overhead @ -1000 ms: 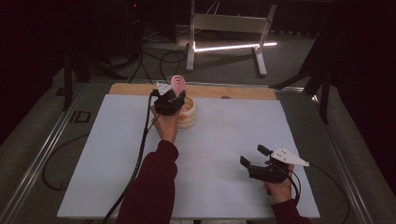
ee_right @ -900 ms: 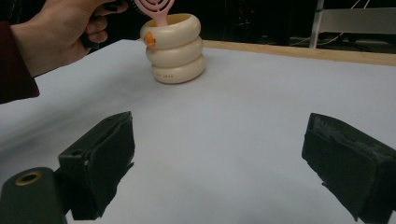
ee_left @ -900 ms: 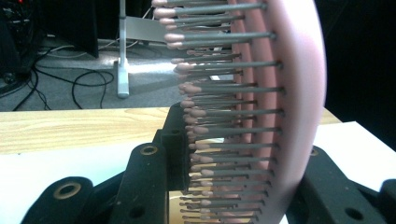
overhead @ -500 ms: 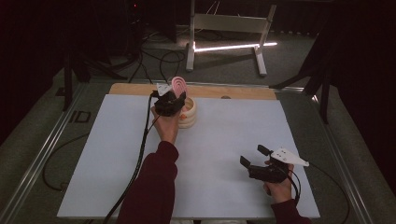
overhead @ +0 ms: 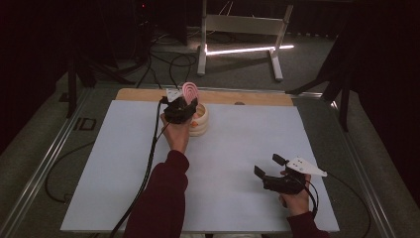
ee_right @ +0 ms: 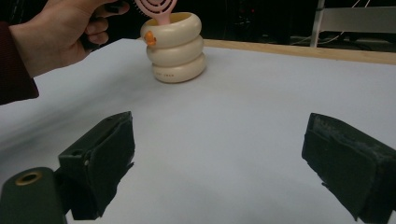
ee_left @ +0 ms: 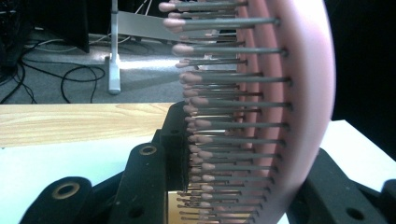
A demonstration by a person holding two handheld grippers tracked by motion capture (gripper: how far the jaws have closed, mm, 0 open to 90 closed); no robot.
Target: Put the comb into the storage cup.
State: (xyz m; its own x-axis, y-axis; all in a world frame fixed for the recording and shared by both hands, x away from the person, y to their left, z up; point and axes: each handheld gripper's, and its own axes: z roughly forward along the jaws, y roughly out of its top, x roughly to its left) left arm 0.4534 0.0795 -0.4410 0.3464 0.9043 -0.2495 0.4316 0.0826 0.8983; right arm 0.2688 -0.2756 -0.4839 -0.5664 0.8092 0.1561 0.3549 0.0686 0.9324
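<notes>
- The left gripper [overhead: 184, 100] is held at the far side of the counter [overhead: 124, 163], with its jaws clamped on a pink brush [overhead: 190, 91].
- In the left gripper view the brush [ee_left: 280, 116] is seen edge-on between the black jaws, its rows of thin bristles with rounded tips pointing toward the left jaw.
- The brush is held upright above a cream cup [overhead: 200, 124], which is shaped like three stacked rings.
- In the right gripper view the lower end of the brush [ee_right: 159, 11] reaches down into the open top of the cup [ee_right: 177, 51].
- A small orange piece [ee_right: 149, 37] is seen at the cup's upper ring, on the side toward the hand.
- The left hand [overhead: 176, 136] is wrapped around the gripper's body just beside the cup, and a dark red sleeve [overhead: 163, 198] runs back to the near edge.
- A black cable [overhead: 151, 158] trails from the left gripper across the counter to its near edge.
- The right gripper [overhead: 267, 168] is held low over the near right part of the counter, well apart from the cup.
- Its jaws are spread wide, with nothing between them but bare white surface [ee_right: 219, 154].
- A wooden strip [overhead: 237, 97] runs along the far edge of the counter.
- A metal stand [overhead: 242, 29] is seen on the floor beyond, with a bright light bar [overhead: 247, 49] at its foot.
</notes>
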